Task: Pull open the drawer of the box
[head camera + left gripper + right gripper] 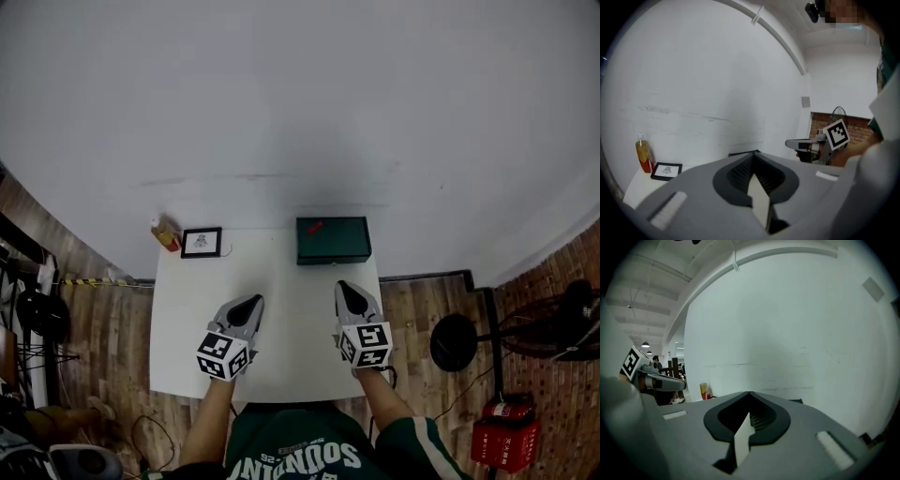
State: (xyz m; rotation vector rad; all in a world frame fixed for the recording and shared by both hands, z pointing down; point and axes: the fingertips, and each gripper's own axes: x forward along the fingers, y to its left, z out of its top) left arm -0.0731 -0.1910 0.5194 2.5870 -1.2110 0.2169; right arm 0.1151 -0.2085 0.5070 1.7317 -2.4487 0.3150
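Observation:
A dark green box (333,240) with a small red mark on its lid stands at the far edge of the white table (281,328), against the wall. Its drawer front cannot be made out. My right gripper (349,294) hovers over the table in front of the box, jaws shut, holding nothing. My left gripper (249,306) hovers to the left at about the same depth, jaws shut and empty. In the left gripper view only the box's top edge (743,153) peeks above the jaws; in the right gripper view a corner of the box (796,401) shows.
A small black-framed picture (202,243) and an orange bottle (166,234) stand at the table's far left. A fan (553,323) and a red container (502,433) are on the wooden floor to the right. A white wall rises behind the table.

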